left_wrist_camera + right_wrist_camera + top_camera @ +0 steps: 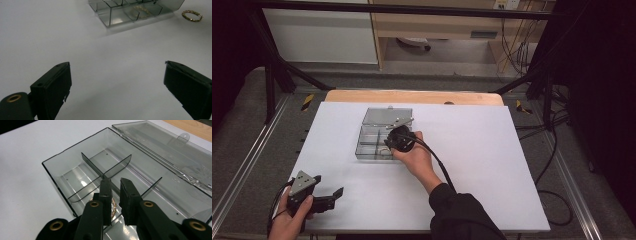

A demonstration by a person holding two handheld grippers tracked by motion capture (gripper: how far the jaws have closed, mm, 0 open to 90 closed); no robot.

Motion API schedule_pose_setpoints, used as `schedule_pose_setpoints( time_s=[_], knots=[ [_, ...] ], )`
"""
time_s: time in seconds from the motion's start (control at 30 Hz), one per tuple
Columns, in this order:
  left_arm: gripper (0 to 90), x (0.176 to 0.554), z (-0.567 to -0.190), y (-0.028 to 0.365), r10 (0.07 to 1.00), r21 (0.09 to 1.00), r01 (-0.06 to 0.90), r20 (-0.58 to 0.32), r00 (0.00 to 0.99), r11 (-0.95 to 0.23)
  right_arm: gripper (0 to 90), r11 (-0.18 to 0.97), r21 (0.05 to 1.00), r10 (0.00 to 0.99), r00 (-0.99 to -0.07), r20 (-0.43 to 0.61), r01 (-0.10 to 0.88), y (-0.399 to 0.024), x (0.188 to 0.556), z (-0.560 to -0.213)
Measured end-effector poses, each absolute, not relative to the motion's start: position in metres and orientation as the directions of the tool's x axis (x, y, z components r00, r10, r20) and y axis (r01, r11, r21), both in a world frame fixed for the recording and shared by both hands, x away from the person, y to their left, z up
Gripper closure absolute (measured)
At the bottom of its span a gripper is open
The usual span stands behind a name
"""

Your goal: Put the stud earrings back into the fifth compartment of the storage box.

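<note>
Ahead of my left hand-held gripper point(116, 82) I see bare tabletop point(100, 57) up to the clear box point(130, 11), with a gold ring point(192, 15) lying beside it. My right hand-held gripper point(116, 195) sits inside the box, thin dividers point(117, 166) just ahead, its open lid point(170, 150) beyond.

High view: fixed above the near edge, facing forward and down, far enough to take in the whole table point(492, 150). Left gripper view: low over the near left corner, looking across bare surface toward the box point(130, 11), well off. Right gripper view: close over the box point(75, 167), looking down into its compartments. All three share the box.
</note>
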State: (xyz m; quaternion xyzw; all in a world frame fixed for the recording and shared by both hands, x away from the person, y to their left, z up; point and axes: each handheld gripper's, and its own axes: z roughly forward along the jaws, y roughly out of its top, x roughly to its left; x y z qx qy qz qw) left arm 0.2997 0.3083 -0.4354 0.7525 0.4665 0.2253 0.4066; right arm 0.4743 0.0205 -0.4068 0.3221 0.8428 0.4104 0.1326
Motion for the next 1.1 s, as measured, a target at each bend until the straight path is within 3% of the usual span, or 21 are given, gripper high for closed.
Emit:
schedule_pose_setpoints(
  time_s=[0.2,0.5,0.77,1.1],
  knots=[
    [7.8,0.299,-0.435,0.308,0.885,0.823,0.517,-0.036,0.464,-0.237,58.1,0.432,0.796,0.661,-0.750,0.041,0.424,0.014,0.464,-0.401],
    [7.8,0.300,-0.435,0.308,0.885,0.823,0.516,-0.036,0.463,-0.237,21.1,0.387,0.824,0.705,-0.709,0.024,0.413,-0.012,0.442,-0.394],
    [7.8,0.300,-0.435,0.309,0.888,0.822,0.519,-0.037,0.458,-0.234,9.8,0.335,0.838,0.737,-0.674,0.052,0.430,-0.039,0.427,-0.395],
    [7.8,0.300,-0.436,0.308,0.888,0.818,0.524,-0.038,0.459,-0.236,8.5,0.314,0.845,0.752,-0.657,0.057,0.432,-0.070,0.414,-0.406]
  ],
)
